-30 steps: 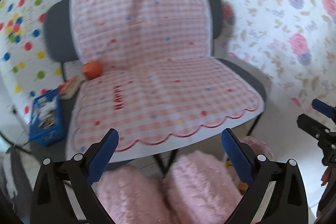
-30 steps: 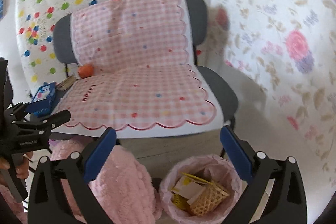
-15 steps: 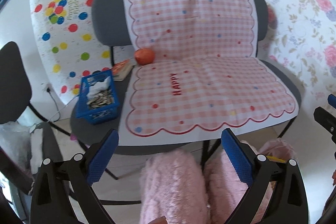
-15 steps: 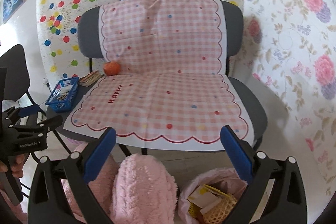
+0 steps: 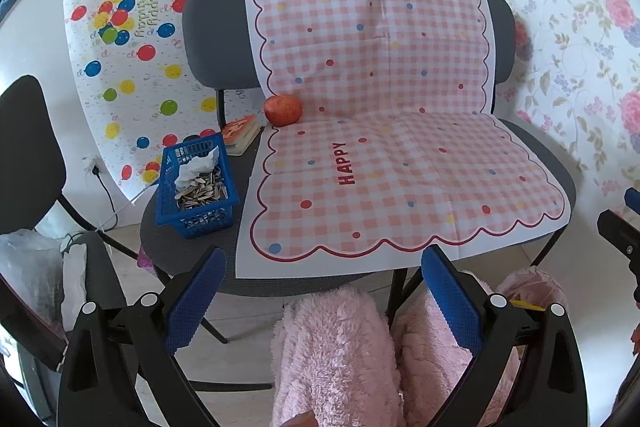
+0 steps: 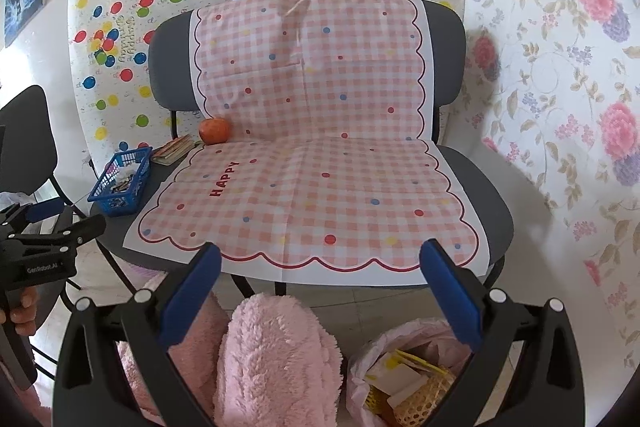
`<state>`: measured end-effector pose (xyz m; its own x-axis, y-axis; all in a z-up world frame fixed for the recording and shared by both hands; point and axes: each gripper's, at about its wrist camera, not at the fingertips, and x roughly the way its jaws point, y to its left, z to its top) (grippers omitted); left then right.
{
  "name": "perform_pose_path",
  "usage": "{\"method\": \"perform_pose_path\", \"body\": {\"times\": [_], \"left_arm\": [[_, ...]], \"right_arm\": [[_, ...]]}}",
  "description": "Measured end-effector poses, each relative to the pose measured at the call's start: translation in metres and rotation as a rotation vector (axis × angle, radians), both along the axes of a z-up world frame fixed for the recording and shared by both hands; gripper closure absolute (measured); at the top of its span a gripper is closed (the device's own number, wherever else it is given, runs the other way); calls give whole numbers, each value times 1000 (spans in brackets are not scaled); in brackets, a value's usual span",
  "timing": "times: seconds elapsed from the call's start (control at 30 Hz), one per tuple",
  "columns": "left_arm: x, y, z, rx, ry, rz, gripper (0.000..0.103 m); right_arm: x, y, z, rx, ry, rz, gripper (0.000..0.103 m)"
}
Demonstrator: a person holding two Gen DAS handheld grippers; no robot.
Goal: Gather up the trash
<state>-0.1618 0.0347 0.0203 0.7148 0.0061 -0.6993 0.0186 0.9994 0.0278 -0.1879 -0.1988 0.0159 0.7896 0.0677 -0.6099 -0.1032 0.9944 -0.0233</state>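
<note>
A blue basket (image 5: 195, 185) (image 6: 121, 179) with seed shells and a crumpled tissue (image 5: 199, 165) stands on the grey seat's left part. A pink-lined bin (image 6: 404, 375) holding paper and a woven basket sits on the floor at lower right; its rim (image 5: 532, 287) shows in the left wrist view. My left gripper (image 5: 320, 291) hovers open in front of the seat edge, nothing between its fingers. My right gripper (image 6: 320, 283) is open too, above the person's pink fluffy knees (image 6: 276, 351). The left gripper (image 6: 52, 231) appears at the far left of the right wrist view.
A pink checked cloth (image 5: 392, 163) covers a grey bench chair (image 6: 484, 203). A red apple (image 5: 282, 110) and a small book (image 5: 240, 134) lie at its back left. A black chair (image 5: 28, 163) with a plastic bag (image 5: 32, 267) stands at left. Patterned sheets cover the walls.
Both grippers have pulled back and swung left, so the whole bench, the blue basket and the black chair have come into view. Both stay open.
</note>
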Motion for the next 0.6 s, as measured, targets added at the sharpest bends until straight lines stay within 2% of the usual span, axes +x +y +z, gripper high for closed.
{"method": "perform_pose_path", "body": {"times": [0.6], "left_arm": [[2, -6, -2, 2, 4, -7, 6]], "right_arm": [[1, -9, -5, 30, 9, -26, 6]]}}
